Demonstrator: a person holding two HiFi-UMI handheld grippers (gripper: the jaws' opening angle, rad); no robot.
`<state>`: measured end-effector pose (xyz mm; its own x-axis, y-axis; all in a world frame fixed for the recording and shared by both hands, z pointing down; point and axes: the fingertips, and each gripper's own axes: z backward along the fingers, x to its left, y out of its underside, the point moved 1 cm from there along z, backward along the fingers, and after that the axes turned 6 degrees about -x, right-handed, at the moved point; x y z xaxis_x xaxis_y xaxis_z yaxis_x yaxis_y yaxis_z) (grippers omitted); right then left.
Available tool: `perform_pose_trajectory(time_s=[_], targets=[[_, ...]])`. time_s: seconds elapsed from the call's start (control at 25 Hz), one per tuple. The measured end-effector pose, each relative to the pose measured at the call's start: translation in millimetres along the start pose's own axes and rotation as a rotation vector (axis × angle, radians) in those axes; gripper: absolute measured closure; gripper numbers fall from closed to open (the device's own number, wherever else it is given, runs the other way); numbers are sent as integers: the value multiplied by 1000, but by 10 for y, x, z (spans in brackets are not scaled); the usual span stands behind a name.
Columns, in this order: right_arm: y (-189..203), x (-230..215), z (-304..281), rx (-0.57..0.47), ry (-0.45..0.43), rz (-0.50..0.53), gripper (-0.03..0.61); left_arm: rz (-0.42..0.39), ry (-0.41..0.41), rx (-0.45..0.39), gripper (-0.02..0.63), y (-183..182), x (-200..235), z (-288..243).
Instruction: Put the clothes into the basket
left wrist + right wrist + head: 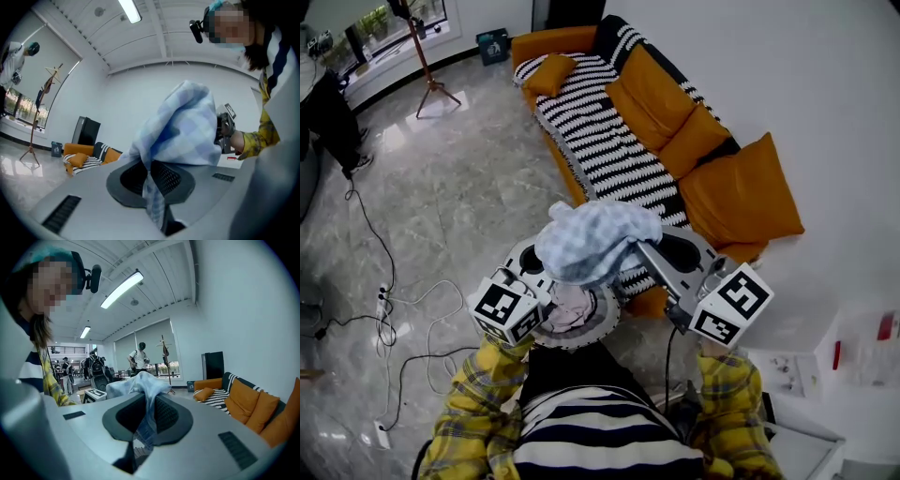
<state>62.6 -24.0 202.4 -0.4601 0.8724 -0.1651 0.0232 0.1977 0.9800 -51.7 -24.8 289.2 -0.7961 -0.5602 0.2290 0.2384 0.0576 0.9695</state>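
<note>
A grey marble floor [459, 187] is spreading out beneath me, and an orange sofa [741, 202] draped with a black-and-white striped throw [600, 141] is standing beyond my grippers.

I am holding a blue checked cloth [595, 239] between both tools. My left gripper [151, 180] is clamping one edge, its jaws pressed together on a thin fold running down between the dark ribbed pads. My right gripper [143, 423] is pinching another edge the same way.

In the head view the tips of both tools are disappearing under the bunched fabric, so the grip itself is showing only in the gripper views (and there the fabric's lower end is dropping out of sight between the jaws). The cloth is soft and loosely crumpled, pale blue with a faint white check, and it is mounding up above and ahead of the jaws.

Directly below it, between my two tools, the basket [598, 330] is sitting on the floor. The cloth and the grippers are covering most of it, leaving only an arc of its round, patterned rim. Inside, just below my left gripper, a pink garment [572, 305] is lying crumpled. I cannot make out the bottom of the basket.
</note>
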Motion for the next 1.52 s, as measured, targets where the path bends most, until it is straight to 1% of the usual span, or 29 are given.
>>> perform_pose_trajectory(time_s=[0.16,0.36,0.48,0.6,0.76,0.88,1.0,1.16,1.52], targets=[[50,71,-95,-11,-41,-30,526,-14,-25,-34,581,-327,-5,209],[-39,315,-283,-40,-145,-24,526,-40,-75,-66,581,-623,10,513],[-71,439,-385,-47,-197,-22,526,-54,-103,-67,581,-706,40,681],[6,536,-503,-34,-239,-34,526,-62,-145,-37,581,-658,112,855],[279,637,-621,8,-253,-60,526,-44,-180,20,581,-414,194,1061],[569,693,-655,42,-258,-88,526,-32,-195,72,581,-143,234,1194],[893,658,-675,91,-254,-111,526,8,-205,133,581,174,298,1235],[1369,592,-680,162,-229,-172,526,54,-205,222,581,598,353,1267],[2531,426,-607,309,-115,-287,525,174,-204,429,581,1709,419,1429]])
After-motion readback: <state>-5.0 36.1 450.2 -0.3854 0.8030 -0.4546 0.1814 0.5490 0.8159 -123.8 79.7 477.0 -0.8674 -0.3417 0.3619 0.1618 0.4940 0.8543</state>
